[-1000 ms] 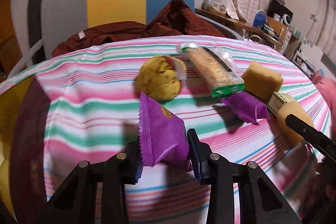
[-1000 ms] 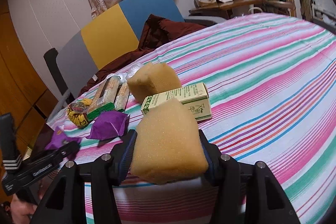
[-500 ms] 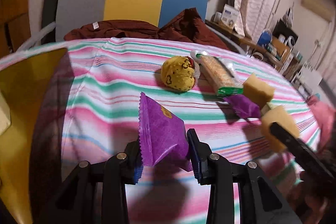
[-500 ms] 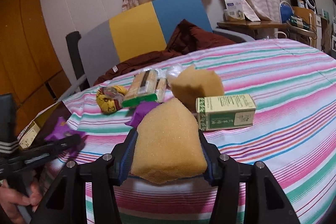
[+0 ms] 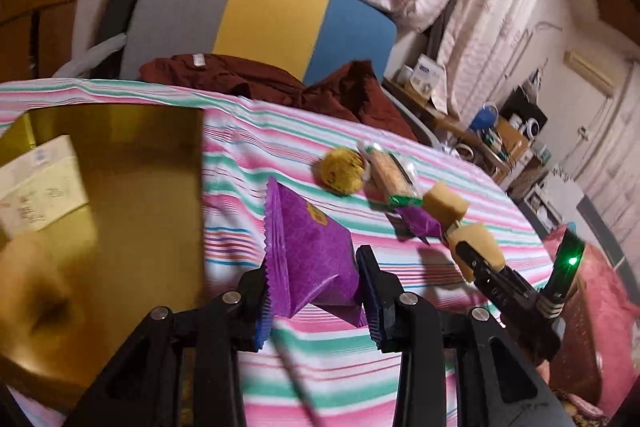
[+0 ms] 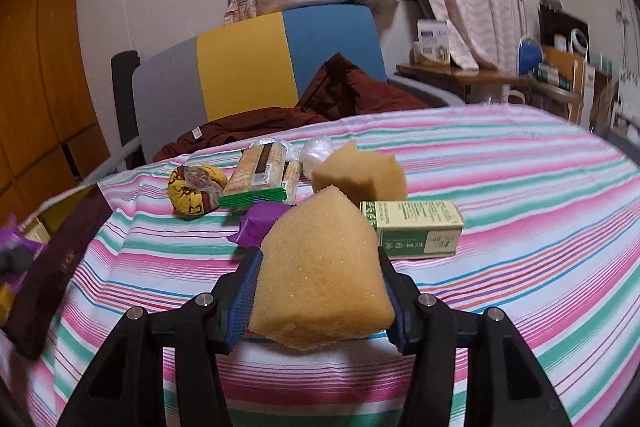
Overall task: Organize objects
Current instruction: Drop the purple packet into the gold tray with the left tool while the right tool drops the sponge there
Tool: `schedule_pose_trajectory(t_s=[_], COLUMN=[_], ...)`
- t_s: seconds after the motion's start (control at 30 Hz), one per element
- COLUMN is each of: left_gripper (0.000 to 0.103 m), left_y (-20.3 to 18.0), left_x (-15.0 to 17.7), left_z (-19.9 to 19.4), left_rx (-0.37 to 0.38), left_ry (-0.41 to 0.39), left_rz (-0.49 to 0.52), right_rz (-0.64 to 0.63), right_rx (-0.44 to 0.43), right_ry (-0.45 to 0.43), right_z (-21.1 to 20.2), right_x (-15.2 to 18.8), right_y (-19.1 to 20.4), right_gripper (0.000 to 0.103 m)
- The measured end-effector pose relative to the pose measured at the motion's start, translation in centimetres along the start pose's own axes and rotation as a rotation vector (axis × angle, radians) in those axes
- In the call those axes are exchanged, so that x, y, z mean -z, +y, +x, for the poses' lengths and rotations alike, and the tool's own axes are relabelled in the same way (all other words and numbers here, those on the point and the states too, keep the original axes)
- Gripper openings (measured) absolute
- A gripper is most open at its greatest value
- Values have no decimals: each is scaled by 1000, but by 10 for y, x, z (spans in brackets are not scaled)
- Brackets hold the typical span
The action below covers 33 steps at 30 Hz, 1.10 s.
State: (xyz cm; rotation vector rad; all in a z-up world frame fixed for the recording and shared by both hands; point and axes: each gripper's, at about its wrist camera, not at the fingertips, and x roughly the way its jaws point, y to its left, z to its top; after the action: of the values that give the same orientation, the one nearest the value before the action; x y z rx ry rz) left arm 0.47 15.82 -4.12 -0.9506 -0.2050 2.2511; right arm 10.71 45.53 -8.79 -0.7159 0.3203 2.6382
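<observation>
Nearest to us, our left gripper (image 5: 316,291) is clenched on a purple snack packet (image 5: 308,251), held above the striped tablecloth (image 5: 240,163) right beside a gold-lined open box (image 5: 132,163) at the table's left edge. Our right gripper (image 6: 318,291) is clamped on a tan sponge block (image 6: 322,267), lifted above the cloth nearer the middle of the table.

We judge the tidying to be partly done. The box already holds a pale carton (image 5: 38,183), and a blurred tan shape lies low in it. Both held items appear bound for it, the packet being closer.

Just beyond the sponge, a second purple packet (image 6: 260,221) lies on the cloth, touching a green and cream carton (image 6: 416,229). Behind them sit a second sponge block (image 6: 360,175), a clear-wrapped pack of crackers (image 6: 262,175) with a green end, and a round yellow wrapped sweet (image 6: 194,189). These five things are left to be put away.

The carton carries green print that looks like East Asian characters, too small for us to read. The packet in our left gripper has a small gold emblem, unreadable. The box's dark lid flap (image 6: 52,279) shows faint gold lettering we cannot make out.

Farthest away, a chair (image 6: 256,67) in grey, yellow and blue stands with a dark red garment (image 6: 320,107) draped over it.
</observation>
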Motion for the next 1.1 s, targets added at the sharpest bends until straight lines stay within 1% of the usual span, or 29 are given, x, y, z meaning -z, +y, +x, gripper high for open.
schedule_pose_trajectory(t_s=[0.07,0.23,0.27,0.37,0.47,0.57,0.77,0.9,1.03,1.1], left_gripper=[38,38,38,38,38,38,38,38,38,39], left_y=[15,57,66,91,115,136,179,198,203,204], left_x=[-3,-7,-8,-10,-11,-8,-3,2,7,9], left_z=[-14,-44,-51,-68,-82,-96,-101,-98,-91,-87], left_rx=[-22,-75,-88,-138,-176,-209,-280,-301,-308,-307], left_ry=[-12,-43,-54,-81,-106,-142,-136,-111,-80,-64], left_rz=[-24,-95,-105,-125,-160,-191,-277,-316,-324,-323], right_rz=[-34,-123,-130,-126,-128,-131,-158,-198,-244,-270], right_rx=[14,10,5,-46,-110,-199,-395,-515,-573,-584], right_ry=[0,6,6,-1,-11,-15,19,64,90,120], right_z=[-2,-7,-8,-14,-22,-32,-47,-54,-55,-51], right_x=[0,0,0,-2,-8,-14,-19,-20,-17,-14], right_y=[7,35,39,59,82,108,167,210,243,257], right_gripper=[55,54,54,55,55,55,55,55,55,55])
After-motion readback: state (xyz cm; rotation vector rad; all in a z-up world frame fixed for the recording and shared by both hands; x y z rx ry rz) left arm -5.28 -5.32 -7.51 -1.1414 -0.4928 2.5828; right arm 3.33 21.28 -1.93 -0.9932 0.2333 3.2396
